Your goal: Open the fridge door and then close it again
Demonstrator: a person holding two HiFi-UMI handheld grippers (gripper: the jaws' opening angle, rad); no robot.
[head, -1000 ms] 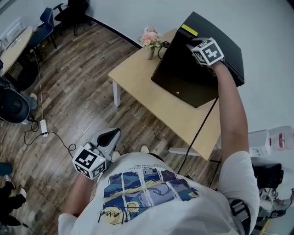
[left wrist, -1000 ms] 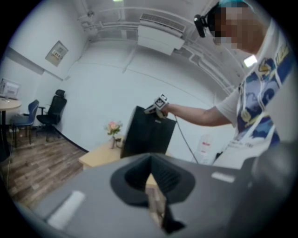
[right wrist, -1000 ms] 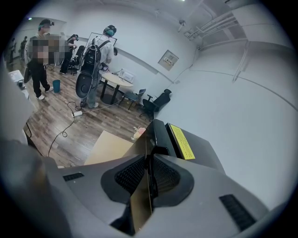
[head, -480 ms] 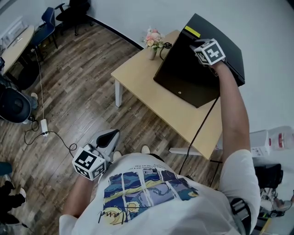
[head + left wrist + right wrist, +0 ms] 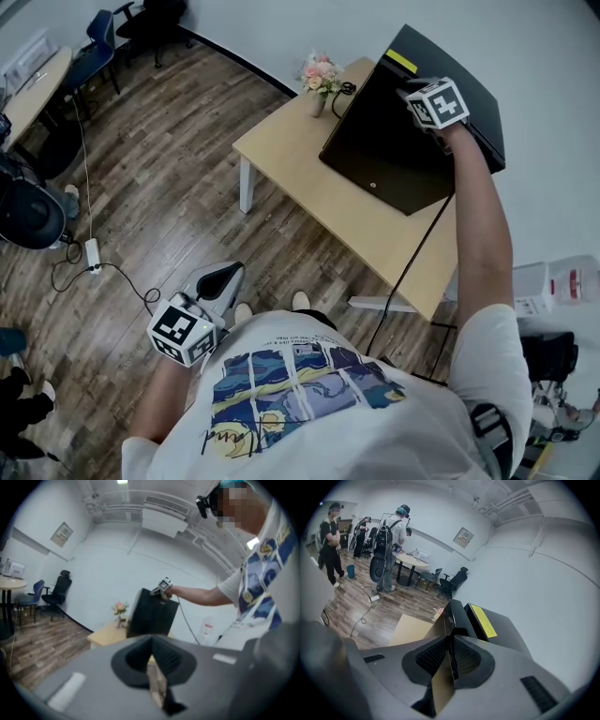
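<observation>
R gripper (image 5: 451, 660) pinches top edge of fridge door (image 5: 375, 141); door ajar. Fridge (image 5: 459, 64) sits on table (image 5: 309, 183), inside not visible. Vase (image 5: 319, 103) w/ flowers (image 5: 322, 71) just beside it. L gripper (image 5: 153, 679) closed, empty, low over floor (image 5: 169, 187).

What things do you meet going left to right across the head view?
Power strip on the floor → left gripper → flower vase → right gripper, clamped on the fridge door → white box.
</observation>
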